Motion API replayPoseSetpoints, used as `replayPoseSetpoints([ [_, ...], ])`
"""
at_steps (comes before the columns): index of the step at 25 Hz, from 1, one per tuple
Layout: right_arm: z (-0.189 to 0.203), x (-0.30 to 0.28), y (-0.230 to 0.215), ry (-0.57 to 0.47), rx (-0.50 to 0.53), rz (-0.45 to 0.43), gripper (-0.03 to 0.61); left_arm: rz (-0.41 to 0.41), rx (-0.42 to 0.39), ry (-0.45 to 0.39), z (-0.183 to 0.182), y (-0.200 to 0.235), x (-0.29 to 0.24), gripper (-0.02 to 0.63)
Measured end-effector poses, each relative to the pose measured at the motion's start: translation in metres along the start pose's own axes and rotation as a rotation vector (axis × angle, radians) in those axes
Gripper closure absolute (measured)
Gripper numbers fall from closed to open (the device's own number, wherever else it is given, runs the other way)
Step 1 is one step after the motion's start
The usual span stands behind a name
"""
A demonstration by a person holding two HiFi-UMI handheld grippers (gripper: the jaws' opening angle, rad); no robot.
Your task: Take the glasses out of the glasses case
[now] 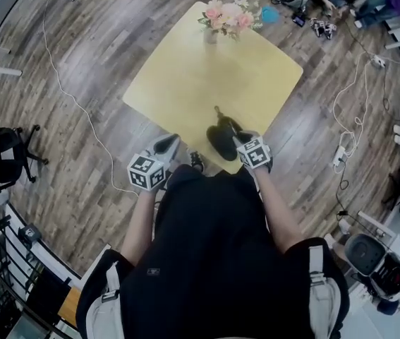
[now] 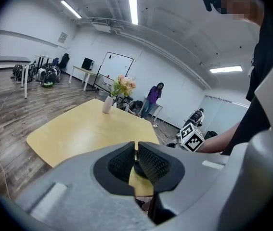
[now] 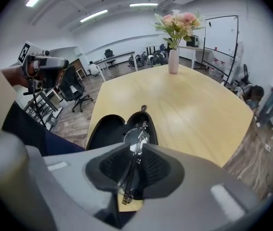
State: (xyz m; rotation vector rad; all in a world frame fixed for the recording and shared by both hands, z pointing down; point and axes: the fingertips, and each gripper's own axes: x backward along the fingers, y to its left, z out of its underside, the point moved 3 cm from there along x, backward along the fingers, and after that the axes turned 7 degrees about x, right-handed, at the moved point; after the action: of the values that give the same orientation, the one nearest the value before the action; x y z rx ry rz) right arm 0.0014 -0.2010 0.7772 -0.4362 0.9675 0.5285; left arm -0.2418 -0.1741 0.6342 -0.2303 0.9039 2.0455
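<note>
The left gripper (image 1: 168, 145) is held off the near left edge of the yellow bench (image 1: 185, 76), its jaws pressed together with nothing between them. To its right, near the bench's front edge, the black glasses case (image 1: 221, 141) lies open. The folded glasses (image 3: 135, 146) are pinched by the jaws of the right gripper (image 3: 135, 165), just above the case's right half.
</note>
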Motion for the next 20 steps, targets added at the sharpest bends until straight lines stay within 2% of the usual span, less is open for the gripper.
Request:
replayPoseSetpoints([
  [10,0.010,-0.008,0.008,0.025,-0.104,0.088,0.498,0.062,-0.071,0.045,-0.013,0.023,0.007,0.581],
  [13,0.008,-0.007,0.009,0.025,-0.108,0.110,0.555,0.071,-0.078,0.046,-0.015,0.027,0.010,0.581],
  [20,0.002,-0.001,0.013,0.012,-0.080,0.132,0.560,0.084,-0.063,0.045,-0.007,0.032,0.011,0.581],
])
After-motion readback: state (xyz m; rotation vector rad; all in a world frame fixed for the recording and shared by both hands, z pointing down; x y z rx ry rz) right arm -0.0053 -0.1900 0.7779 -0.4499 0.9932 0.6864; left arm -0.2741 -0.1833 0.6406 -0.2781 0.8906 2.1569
